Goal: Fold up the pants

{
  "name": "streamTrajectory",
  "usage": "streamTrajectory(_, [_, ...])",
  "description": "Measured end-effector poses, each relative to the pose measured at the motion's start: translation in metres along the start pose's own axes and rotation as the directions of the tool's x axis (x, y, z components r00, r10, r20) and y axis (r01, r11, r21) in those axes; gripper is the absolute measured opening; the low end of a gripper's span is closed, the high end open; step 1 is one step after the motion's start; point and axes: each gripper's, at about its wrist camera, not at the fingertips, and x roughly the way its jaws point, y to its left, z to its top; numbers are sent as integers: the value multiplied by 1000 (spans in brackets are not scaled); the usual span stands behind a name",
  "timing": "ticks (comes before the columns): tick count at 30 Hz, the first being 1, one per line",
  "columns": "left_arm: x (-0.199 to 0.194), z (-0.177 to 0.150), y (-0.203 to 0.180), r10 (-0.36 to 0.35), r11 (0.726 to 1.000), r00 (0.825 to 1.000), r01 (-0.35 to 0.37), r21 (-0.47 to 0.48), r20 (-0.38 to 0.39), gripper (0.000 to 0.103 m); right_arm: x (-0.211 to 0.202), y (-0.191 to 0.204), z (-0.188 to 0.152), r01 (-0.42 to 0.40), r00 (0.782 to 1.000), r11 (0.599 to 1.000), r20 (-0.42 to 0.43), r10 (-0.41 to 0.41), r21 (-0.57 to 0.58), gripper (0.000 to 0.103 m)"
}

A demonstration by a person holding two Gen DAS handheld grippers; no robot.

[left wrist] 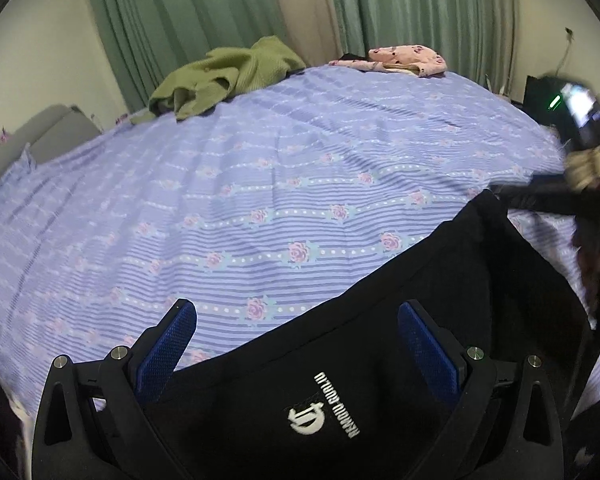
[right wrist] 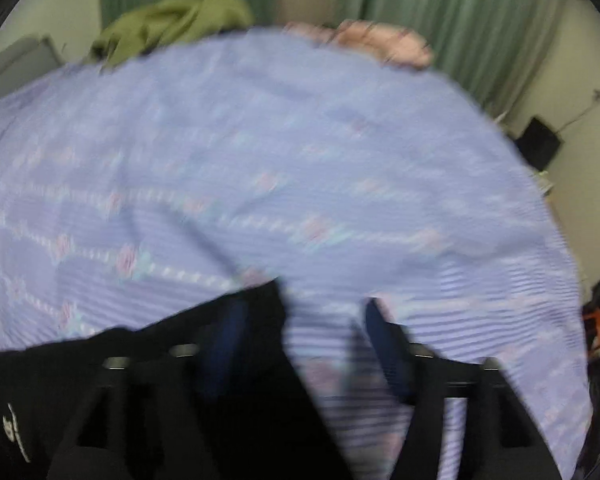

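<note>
My left tongs (left wrist: pixel 298 334) stand wide apart over the near edge of the bed (left wrist: pixel 260 184), and nothing is pinched between them. The black pants (left wrist: pixel 380 344) lie flat beneath and between the blue pads (left wrist: pixel 168 344), the white logo (left wrist: pixel 306 420) facing up close to me. They sit at the near right part of the bed, spreading toward its right edge.

My right tongs (right wrist: pixel 300 340) show in their own view through heavy blur. They are open too, one pad over the black cloth and the other over the striped sheet, gripping neither. In the left view that same tool (left wrist: pixel 580 148) hangs blurred above the right end of the pants.

I judge I am between grips: the pants are laid out and the fold is not yet made. Next I need both tongs down on matching edges of the cloth, closed firmly on thin fabric only and not the sheet, then a lift and carry so one half lands square on the other.

No containers are here. At the far left corner of the bed lies a crumpled green garment (left wrist: pixel 224 76), and toward the far right edge a pink patterned piece (left wrist: pixel 404 58).
</note>
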Motion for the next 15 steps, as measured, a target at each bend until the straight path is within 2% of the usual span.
streamTrajectory(2, [-13, -1, 2, -1, 1000, 1000, 1, 3, 15, 103, -31, -16, -1, 4, 998, 999, 62, -6, 33, 74])
streamTrajectory(4, [-29, -3, 4, -14, 1000, 999, 14, -18, 31, 103, -58, -28, -7, -24, 996, 999, 87, 20, 45, 74])
streamTrajectory(7, [-52, -8, 3, -45, 997, 998, 48, -58, 53, 103, -109, -48, -37, -71, 991, 995, 120, 63, 71, 74])
streamTrajectory(11, [-74, -21, -16, -86, 995, 994, 89, -54, 66, 103, -136, -65, -86, -135, 987, 983, 100, 123, 126, 74])
streamTrajectory(15, [-79, -40, -42, -136, 990, 990, 136, -23, 23, 103, -129, -79, -133, -159, 987, 963, 38, 154, 218, 74])
